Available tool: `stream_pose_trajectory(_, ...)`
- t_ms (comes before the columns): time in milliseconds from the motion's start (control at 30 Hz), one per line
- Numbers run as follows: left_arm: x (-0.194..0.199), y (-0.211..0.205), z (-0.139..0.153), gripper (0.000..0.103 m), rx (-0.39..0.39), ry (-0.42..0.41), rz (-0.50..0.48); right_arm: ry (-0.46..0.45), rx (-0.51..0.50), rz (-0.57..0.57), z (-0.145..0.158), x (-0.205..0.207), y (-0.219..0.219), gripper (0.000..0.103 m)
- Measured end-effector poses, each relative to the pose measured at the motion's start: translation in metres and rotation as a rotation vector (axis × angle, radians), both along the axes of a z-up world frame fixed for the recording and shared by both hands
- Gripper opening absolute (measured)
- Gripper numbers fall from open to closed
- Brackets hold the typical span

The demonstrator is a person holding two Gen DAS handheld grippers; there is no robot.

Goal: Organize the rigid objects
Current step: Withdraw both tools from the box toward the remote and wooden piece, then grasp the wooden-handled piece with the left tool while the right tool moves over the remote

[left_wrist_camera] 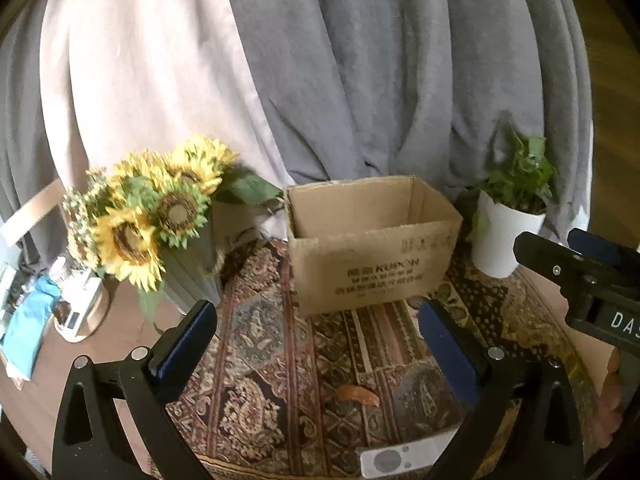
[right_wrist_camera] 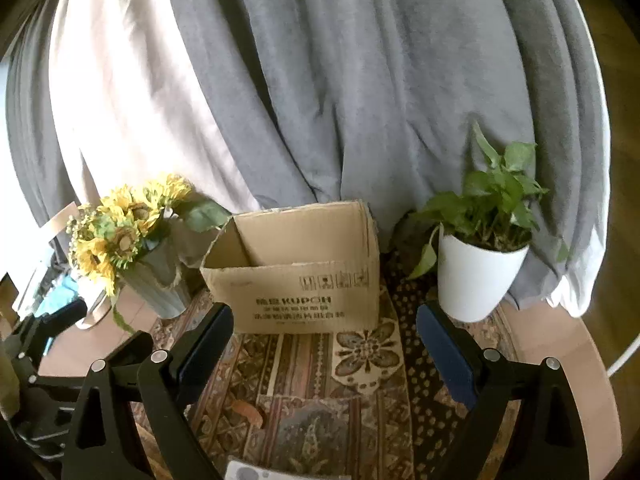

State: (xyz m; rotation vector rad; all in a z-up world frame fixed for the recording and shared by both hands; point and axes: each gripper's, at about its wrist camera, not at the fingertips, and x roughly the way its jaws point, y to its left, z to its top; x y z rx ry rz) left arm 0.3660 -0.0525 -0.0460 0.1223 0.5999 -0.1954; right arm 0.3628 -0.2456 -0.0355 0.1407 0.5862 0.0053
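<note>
Cardboard, open at the top, the box (left_wrist_camera: 372, 240) stands on a patterned rug (left_wrist_camera: 280, 360) in front of grey curtains (left_wrist_camera: 360, 60), with a sunflower bouquet (left_wrist_camera: 152, 208) near its left and a potted plant (right_wrist_camera: 480, 264) in a white pot near its right. Both the left gripper (left_wrist_camera: 318, 328) and the right gripper (right_wrist_camera: 324, 332) hang above the rug with their jaws spread apart, holding nothing. A white remote (left_wrist_camera: 396, 460) lies on the rug at the near edge, well apart from the box, beside an orange scrap (left_wrist_camera: 358, 395)
</note>
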Motion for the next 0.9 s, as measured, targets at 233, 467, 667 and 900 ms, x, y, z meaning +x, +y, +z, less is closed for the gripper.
stream_pose_trajectory(233,-0.012,0.005,-0.023,0.103,0.002,0.007,-0.105,0.008,-0.006,-0.076,-0.015,-0.028,0.011,0.094)
stream_pose_trajectory(467,-0.017,0.013,-0.062,0.102,0.007,0.068,-0.233,0.055,-0.003,-0.226,-0.045,-0.063,0.026,0.094)
stream_pose_trajectory(667,-0.010,0.014,-0.093,0.102,0.048,0.110,-0.353,0.115,0.013,-0.373,-0.071,-0.085,0.042,0.094)
stream_pose_trajectory(900,-0.005,0.013,-0.111,0.101,0.049,0.086,-0.414,0.173,0.018,-0.469,-0.097,-0.098,0.060,0.094)
